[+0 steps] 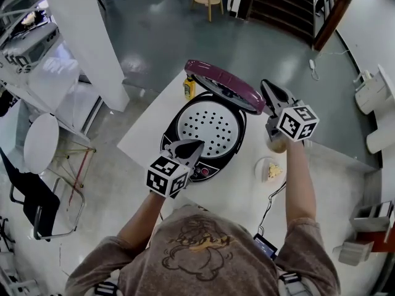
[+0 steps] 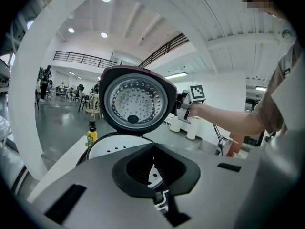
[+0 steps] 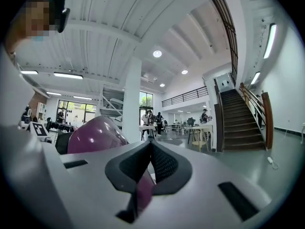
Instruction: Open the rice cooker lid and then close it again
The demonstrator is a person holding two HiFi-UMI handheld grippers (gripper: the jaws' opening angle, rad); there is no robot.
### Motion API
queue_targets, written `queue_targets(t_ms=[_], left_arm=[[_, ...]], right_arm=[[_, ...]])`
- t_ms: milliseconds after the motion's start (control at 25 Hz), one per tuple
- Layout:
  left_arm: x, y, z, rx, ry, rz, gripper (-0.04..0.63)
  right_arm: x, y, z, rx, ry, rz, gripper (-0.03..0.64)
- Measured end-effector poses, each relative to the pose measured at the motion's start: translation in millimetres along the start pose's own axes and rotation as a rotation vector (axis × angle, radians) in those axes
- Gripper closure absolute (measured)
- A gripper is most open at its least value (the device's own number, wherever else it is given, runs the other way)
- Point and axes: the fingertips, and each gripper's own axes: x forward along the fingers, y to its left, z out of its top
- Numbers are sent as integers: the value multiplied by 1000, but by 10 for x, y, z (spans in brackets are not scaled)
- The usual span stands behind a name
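The left gripper (image 1: 195,144) sits near the person and points slightly downward. Its jaws are closed tip to tip with nothing between them. The left forearm (image 1: 143,217) is bent and kept close to the chest. On the right, the right arm (image 1: 297,177) stretches almost straight toward the far side. The right gripper (image 1: 266,86) is held level, with its jaws pressed together and empty.

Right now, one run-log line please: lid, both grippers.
lid: open, raised | left gripper: shut, at rice cooker front | right gripper: shut, empty, beside lid
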Motion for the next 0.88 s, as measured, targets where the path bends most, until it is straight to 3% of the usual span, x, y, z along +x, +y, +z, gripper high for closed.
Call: queue_targets(t_ms=[320,880], left_arm=[[17,-12,-31,1,11,8,574],[81,35,-122,-16,30,19,574]], right_arm=[[-3,-319,-109,99,-16,-51,614],[15,-747,-307,177,-6,-141,615]])
